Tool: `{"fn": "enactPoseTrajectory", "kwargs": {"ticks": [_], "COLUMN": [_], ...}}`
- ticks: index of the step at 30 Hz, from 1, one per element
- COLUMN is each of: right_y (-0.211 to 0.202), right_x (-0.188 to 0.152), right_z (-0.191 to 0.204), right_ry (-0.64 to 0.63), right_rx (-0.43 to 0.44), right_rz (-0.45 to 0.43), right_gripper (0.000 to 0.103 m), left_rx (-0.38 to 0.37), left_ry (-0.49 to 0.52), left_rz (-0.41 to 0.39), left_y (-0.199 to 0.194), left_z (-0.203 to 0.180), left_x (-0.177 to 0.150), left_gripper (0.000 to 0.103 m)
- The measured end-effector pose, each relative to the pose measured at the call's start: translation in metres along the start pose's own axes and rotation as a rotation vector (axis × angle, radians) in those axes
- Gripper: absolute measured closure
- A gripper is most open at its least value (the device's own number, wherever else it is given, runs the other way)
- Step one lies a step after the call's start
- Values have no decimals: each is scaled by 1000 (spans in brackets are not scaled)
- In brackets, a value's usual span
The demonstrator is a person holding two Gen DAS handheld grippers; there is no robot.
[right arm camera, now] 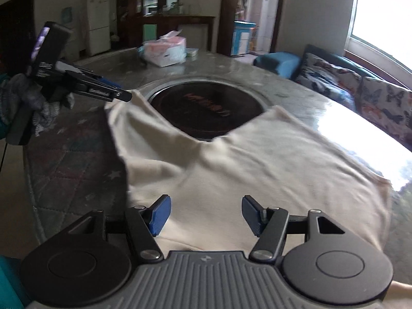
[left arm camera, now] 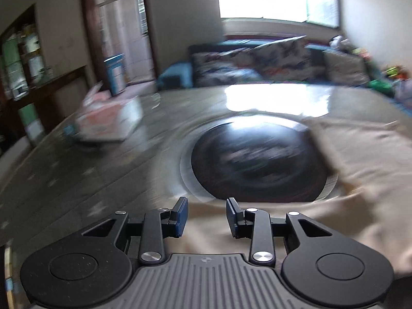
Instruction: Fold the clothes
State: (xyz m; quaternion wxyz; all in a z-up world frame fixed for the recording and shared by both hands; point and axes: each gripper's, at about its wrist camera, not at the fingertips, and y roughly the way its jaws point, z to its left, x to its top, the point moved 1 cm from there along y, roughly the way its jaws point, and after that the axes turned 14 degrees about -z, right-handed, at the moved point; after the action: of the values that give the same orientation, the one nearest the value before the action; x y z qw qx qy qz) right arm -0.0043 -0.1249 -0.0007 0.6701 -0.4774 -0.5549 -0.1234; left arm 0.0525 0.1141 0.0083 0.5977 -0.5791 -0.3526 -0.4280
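The cream garment [right arm camera: 244,159], soft, light and limp on the marble table [right arm camera: 296,90], hung by a corner from the left gripper [right arm camera: 127,97], seemingly pinched; the right gripper [right arm camera: 206,213] hovered spread, and the near hem looked the best hold.

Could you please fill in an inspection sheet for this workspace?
Surface: round marble table with a dark inset hotplate.
Job's things: cream cloth spread out, partly over the hotplate.
Clutter: tissue pack, small tub.
Grippers: left claw at the cloth's raised corner, grip unclear; right claw open above the cloth.
Cables: perhaps a thin cord below the left claw.
Surroundings: sofa, fridge, rug, window.
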Motion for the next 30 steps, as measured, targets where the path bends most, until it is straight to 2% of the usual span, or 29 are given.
{"fn": "enactPoseTrajectory", "kwargs": {"ticks": [6,11,14,18,24,30], "right_y": [-25,-36,-42,-52,-67,-75], "right_x": [-11,-32,-45,-50,-51,-58], "right_z": [-36,-52,-51,-46,-35,-28], "right_ry": [37,79,71,46,24,32], "right_rx": [-113,-161,-163,-168,-171,-170], "right_rz": [37,89,109,106,71,54], "right_gripper": [41,44,46,46,46,47], "left_rx": [-219,-343,-365,-348,-344,-386], "left_ry": [-2,17,60,91,106,143], "left_rz": [-49,-33,-7,40,23,4], "left_y": [0,14,21,27,18,-1], "left_z": [-70,-124,-145,-148,-140,-156], "left_x": [24,22,13,-5,-13,-11], "left_gripper": [68,67,68,68,68,68]}}
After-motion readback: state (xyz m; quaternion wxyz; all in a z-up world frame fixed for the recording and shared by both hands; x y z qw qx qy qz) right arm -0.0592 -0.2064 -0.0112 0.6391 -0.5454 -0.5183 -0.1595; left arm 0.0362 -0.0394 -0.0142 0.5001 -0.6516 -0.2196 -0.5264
